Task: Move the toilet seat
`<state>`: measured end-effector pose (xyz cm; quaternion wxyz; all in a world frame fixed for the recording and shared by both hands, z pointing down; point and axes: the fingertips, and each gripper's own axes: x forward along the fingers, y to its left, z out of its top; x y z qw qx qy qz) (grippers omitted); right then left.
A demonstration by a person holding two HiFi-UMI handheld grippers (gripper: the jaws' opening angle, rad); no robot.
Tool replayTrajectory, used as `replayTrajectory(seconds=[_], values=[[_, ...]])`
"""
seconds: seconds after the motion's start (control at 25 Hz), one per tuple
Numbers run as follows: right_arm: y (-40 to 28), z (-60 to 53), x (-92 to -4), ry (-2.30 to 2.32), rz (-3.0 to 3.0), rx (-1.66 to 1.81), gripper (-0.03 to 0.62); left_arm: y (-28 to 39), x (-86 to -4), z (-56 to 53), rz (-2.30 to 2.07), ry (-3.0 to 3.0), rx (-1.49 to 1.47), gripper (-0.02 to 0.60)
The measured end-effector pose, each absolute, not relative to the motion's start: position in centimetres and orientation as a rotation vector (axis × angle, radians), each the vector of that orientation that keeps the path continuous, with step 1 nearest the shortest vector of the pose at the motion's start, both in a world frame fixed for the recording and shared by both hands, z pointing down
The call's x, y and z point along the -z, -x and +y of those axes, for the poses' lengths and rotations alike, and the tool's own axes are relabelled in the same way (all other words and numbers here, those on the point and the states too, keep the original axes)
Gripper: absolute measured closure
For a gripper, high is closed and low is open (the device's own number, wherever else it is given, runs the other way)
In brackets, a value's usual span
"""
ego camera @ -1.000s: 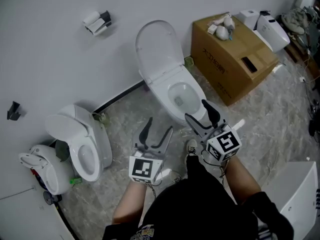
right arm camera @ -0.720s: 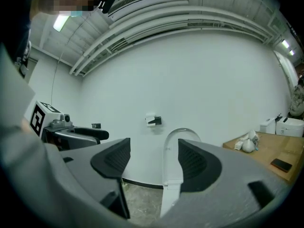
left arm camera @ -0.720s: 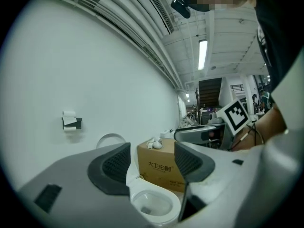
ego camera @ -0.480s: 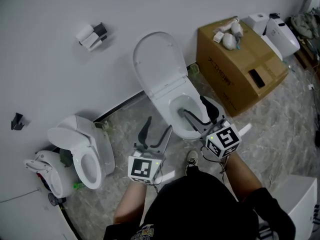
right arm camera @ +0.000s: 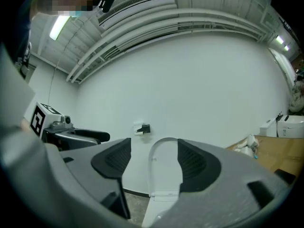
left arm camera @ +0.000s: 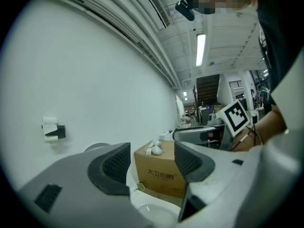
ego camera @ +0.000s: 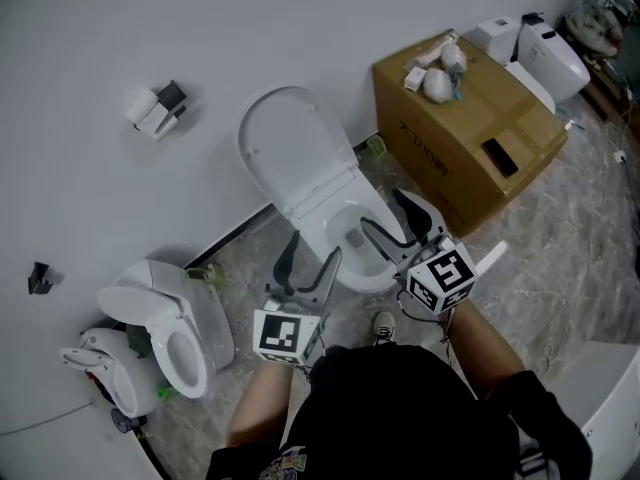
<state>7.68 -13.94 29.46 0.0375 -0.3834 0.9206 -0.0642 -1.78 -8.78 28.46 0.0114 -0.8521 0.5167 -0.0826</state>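
The white toilet stands against the wall with its seat and lid (ego camera: 295,153) raised upright above the bowl (ego camera: 345,268). My left gripper (ego camera: 312,253) is open and empty, level, just left of the bowl's front. My right gripper (ego camera: 385,216) is open and empty over the bowl's right rim. In the right gripper view the raised seat (right arm camera: 164,170) shows far off between the open jaws of that gripper (right arm camera: 154,163). In the left gripper view a cardboard box (left arm camera: 159,175) shows between the jaws of the left gripper (left arm camera: 152,163), with the bowl rim (left arm camera: 152,215) below.
A cardboard box (ego camera: 465,128) with small items on top stands right of the toilet. A smaller toilet (ego camera: 170,318) sits at the lower left. A paper roll holder (ego camera: 155,108) hangs on the wall. Another toilet (ego camera: 535,48) is at the far right.
Both grippers have come forward to the toilet; the right one went from in front of the bowl to over its rim. Their jaws look as wide as before.
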Motion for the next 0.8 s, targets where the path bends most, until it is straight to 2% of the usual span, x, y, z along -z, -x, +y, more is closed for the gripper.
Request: replayTrajectory(seconds=[0.44, 0.8], values=[[-13.4, -15.9, -30.2, 1.296, 2.712, 0.256, 0.290, -3.9, -27.6, -12.7, 1.492, 2.745, 0.328, 0.318], [-13.9, -18.3, -32.1, 1.445, 2.655, 0.291, 0.290, -5.0, -29.0, -16.5, 1.286, 2.845, 0.277, 0.318]])
